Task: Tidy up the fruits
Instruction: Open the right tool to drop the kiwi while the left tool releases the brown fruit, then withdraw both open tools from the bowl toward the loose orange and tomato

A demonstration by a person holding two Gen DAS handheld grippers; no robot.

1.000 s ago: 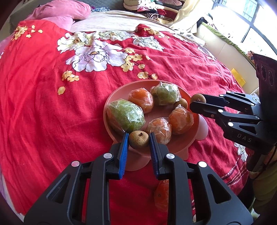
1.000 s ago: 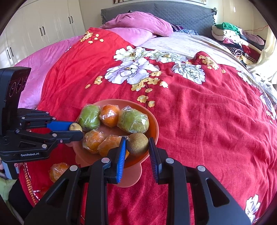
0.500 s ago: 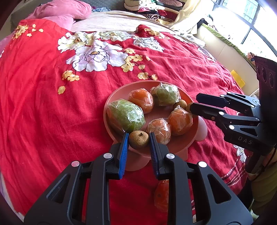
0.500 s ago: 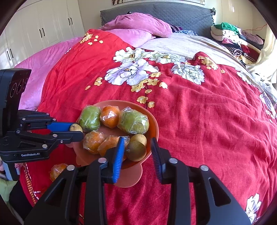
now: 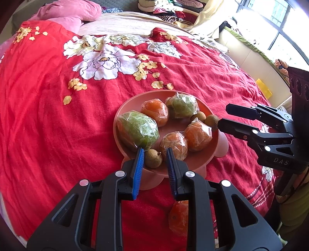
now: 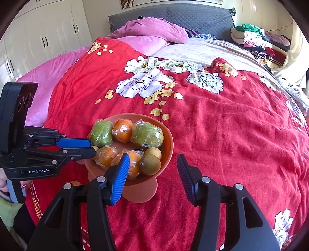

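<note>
A pink plate [image 5: 133, 98] on the red floral bedspread holds wrapped green and orange fruits and small brown fruits. My left gripper [image 5: 154, 154] sits at the plate's near rim with a small brown fruit [image 5: 153, 158] between its blue pads; the fruit touches the left pad and a gap shows at the right pad. My right gripper [image 6: 151, 161] is open at the plate's right side. A brown fruit [image 6: 150, 165] lies on the plate between its fingers, beside another brown fruit [image 6: 153, 153]. A wrapped orange [image 5: 178, 218] lies on the bedspread below the left gripper.
Pink pillows [image 6: 152, 30] and a grey headboard [image 6: 193, 13] are at the far end of the bed. Piled clothes [image 6: 256, 38] lie at the far right. The plate [image 6: 168, 139] has a scalloped base. White wardrobes [image 6: 44, 34] stand on the left.
My right gripper opened and let its brown fruit drop onto the plate beside another one. My left gripper's jaws widened slightly around its brown fruit.
</note>
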